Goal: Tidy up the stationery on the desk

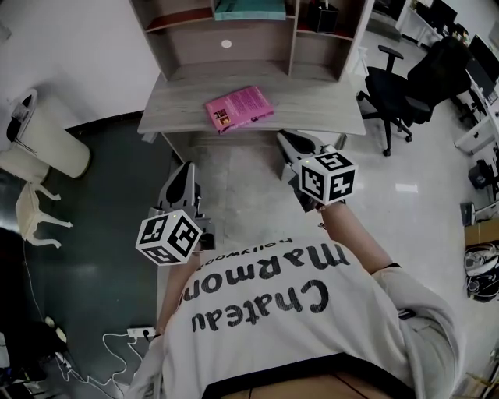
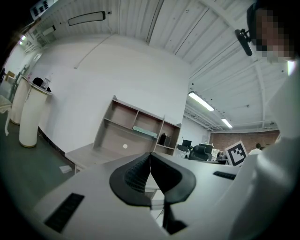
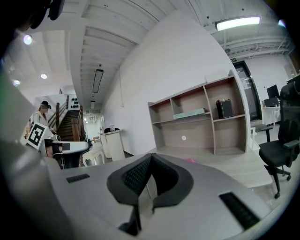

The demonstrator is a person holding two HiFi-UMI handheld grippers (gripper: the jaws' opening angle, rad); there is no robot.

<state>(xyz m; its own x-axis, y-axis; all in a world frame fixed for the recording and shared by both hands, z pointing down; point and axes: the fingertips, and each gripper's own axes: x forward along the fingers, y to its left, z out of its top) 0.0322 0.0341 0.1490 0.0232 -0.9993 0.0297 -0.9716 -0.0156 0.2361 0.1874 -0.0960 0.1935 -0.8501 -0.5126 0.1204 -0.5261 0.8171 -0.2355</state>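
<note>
Pink book (image 1: 238, 109) lies flat on the grey wood-grain desk (image 1: 320, 105), at 12 o'clock from the person. It sits slightly skewed, near the front edge, with nothing touching it.

Hutch (image 1: 234, 43) stands along the back of the desk. A teal flat item (image 1: 249, 9) lies on an upper shelf, and a dark box (image 1: 323, 15) sits in the compartment at 1 o'clock.

Left gripper (image 2: 150, 157): jaws pressed together tip to tip, nothing between them. In the head view it sits at 7 o'clock of the book, off the desk and over the pale floor.

Right gripper (image 3: 150, 158): jaws likewise drawn together and empty. In the head view it sits at about 5 o'clock of the book, its tips just short of the desk's front edge. A sliver of pink shows past its jaws in the right gripper view.

Both grippers are apart from the book and from each other, and both point toward the desk.

Around the desk:
- Black office chair (image 1: 401, 90) at 3 o'clock.
- White cylindrical bin (image 1: 51, 144) at 9 o'clock, on dark floor.
- Small pale chair (image 1: 31, 214) at 8 o'clock, just below the bin.
- Power strip (image 1: 140, 333) with a white cable, at 7 o'clock from the person.
</note>
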